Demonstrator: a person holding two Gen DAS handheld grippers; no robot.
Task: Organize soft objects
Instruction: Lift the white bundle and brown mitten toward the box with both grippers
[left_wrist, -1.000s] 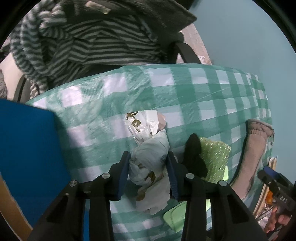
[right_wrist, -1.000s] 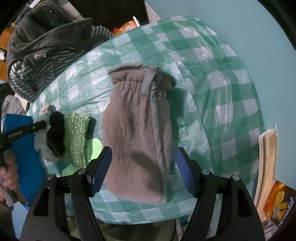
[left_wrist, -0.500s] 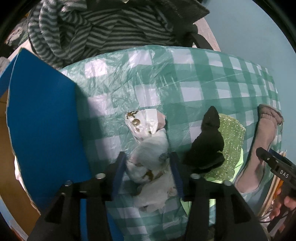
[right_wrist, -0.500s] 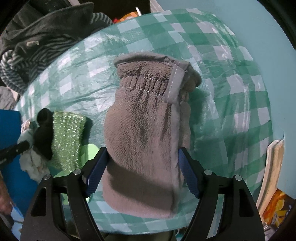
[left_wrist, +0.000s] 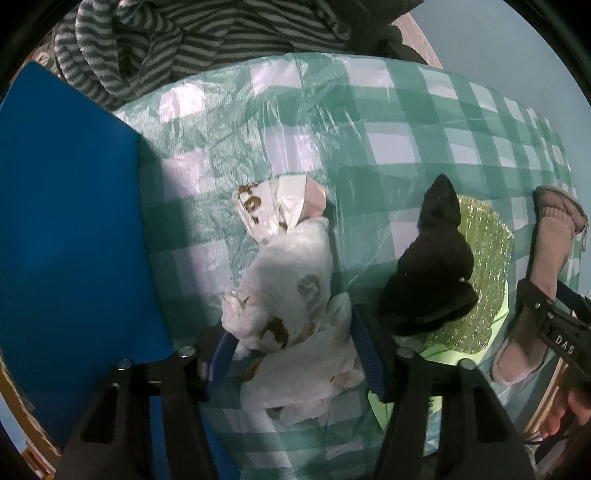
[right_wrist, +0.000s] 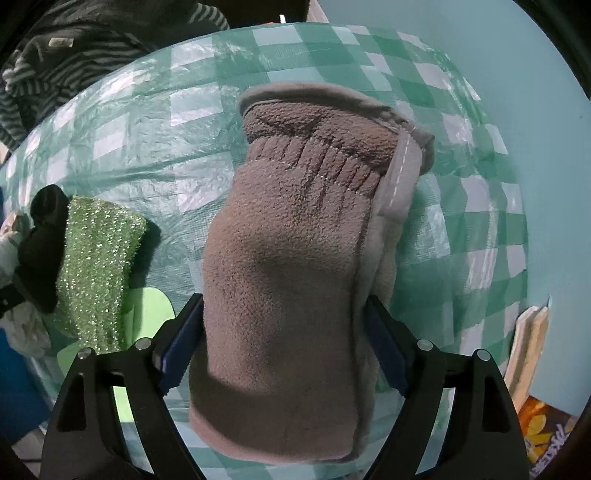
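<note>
Left gripper (left_wrist: 291, 354) straddles the crumpled white plastic bag (left_wrist: 291, 302) mid-table on the green checked tablecloth (left_wrist: 369, 122); jaws just opened wider, then eased in slightly, blue pads beside the bag, no clear squeeze. Right gripper (right_wrist: 284, 343) jaws just opened further, wide around the grey fleece mitten (right_wrist: 295, 258) near the table's right edge. Black sock (left_wrist: 432, 273) lies on the green scrubber (left_wrist: 487, 266) between them.

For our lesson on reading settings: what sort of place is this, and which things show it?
Probably a room in a home: a checked plastic tablecloth covers a small table, striped clothing is heaped behind it, and a fleece mitten lies on top.
</note>
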